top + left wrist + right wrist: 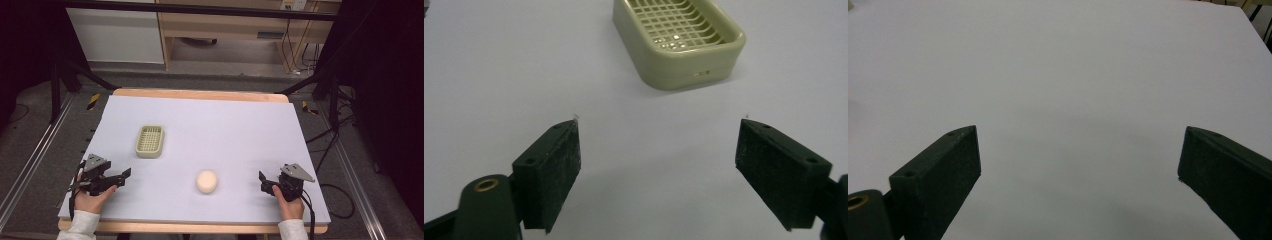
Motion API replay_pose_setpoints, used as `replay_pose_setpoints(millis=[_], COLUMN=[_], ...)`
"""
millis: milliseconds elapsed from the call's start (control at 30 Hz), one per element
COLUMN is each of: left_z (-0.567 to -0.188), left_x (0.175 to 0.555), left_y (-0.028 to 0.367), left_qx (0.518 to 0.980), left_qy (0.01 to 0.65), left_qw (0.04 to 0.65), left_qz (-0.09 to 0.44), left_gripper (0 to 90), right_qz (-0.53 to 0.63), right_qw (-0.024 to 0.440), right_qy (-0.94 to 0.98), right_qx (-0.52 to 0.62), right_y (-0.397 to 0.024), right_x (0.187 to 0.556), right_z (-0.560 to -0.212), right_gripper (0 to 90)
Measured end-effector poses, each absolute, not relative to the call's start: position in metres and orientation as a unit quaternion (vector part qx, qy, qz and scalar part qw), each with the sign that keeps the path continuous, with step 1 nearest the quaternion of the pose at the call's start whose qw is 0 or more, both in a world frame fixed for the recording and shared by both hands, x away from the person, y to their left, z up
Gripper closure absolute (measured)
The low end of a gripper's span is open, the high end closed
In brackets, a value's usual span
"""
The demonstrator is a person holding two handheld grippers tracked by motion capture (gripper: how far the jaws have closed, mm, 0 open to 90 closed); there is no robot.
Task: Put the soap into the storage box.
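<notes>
Both tongs [125, 175] [262, 181] spread wide, empty, green tray [150, 141] lengthwise front-to-back, round soap [207, 181].

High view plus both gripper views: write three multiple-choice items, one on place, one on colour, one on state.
1. Where does the soap lie?
A. inside the dish
B. on the mat, between the grippers
C. in a gripper

2. What colour is the soap dish?
A. red
B. black
C. pale green

3. How do the left gripper's jaws stand?
A. wide open
B. clamped on the dish
C. shut, holding nothing

Key: B, it lies on the bare mat; C, the slatted tray is pale green; A, a wide gap separates the jaws.
</notes>
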State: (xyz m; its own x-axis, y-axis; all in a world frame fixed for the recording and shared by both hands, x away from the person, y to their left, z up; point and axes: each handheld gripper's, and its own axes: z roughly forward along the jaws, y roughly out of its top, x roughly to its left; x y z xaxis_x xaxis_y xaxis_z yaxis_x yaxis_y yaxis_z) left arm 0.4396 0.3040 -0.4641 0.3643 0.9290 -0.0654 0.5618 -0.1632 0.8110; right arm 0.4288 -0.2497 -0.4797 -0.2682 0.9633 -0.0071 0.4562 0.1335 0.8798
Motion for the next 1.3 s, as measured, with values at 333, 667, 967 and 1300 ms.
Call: replay_pose_setpoints(millis=[333, 667, 967, 1300], left_z=[-0.462, -0.457, -0.453, -0.447], left_x=[0.436, 0.432, 0.431, 0.430], left_y=[0.292, 0.285, 0.275, 0.265], left_qx=[0.737, 0.739, 0.741, 0.748], left_qy=[0.500, 0.490, 0.480, 0.462], left_qw=[0.399, 0.406, 0.415, 0.423], left_qz=[0.218, 0.219, 0.221, 0.216], left_gripper=[21.9, 22.1, 22.6, 22.7], right_qz=[0.412, 0.432, 0.424, 0.421], right_qw=[0.295, 0.291, 0.291, 0.287], right_qy=[0.688, 0.677, 0.682, 0.683], right_qx=[0.520, 0.520, 0.520, 0.523], right_y=[-0.250, -0.252, -0.250, -0.250], right_x=[0.428, 0.427, 0.428, 0.429], right_z=[-0.483, -0.484, -0.485, -0.485], right_gripper=[3.6, 3.5, 3.5, 3.5])
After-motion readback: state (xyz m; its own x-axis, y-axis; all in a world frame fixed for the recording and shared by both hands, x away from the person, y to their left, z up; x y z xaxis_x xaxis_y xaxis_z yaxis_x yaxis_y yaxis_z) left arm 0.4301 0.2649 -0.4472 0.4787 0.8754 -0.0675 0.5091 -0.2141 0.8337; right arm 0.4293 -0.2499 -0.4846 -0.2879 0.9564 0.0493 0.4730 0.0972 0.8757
